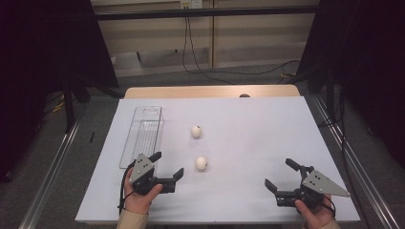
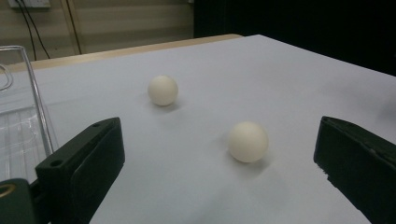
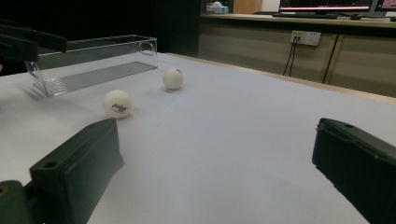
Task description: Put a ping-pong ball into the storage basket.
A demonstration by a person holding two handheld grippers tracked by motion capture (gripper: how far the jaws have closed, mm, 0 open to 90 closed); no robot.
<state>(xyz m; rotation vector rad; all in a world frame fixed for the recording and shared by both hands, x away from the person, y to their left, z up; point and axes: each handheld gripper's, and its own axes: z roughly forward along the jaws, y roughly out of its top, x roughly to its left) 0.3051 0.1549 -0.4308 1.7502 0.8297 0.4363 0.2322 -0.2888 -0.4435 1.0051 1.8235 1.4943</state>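
Ping-pong balls, two small white matte spheres, were what my hands were working toward, and both lay loose on the desk [image 1: 267, 143], a broad flat surface under a smooth pale sheet with a wooden edge at the far side. Next in size was the clear rectangular plastic tray [image 1: 143, 136], long and narrow with thin glossy walls, empty, standing at the left of the desk. My left gripper [image 1: 168, 168] sat just in front of the tray's near end, its jaws released and spread wide, holding nothing. My right gripper [image 1: 282, 175] hung well apart at the right, jaws likewise released and empty. The near ball [image 1: 201, 163] rested just beside the left jaws, toward the middle of the desk; in the left gripper view it sat between them but farther out [image 2: 248, 141]. The far ball [image 1: 196, 131] lay beyond it, near the tray's long side.

I judged the risk plain: these balls were light, hard and perfectly round on a slick sheet, so a jaw touching one off centre would likely send it rolling, perhaps off the desk. Closing too fast could squirt it out from between the flat black pads. The tray's thin wall could also be nudged by the left gripper.
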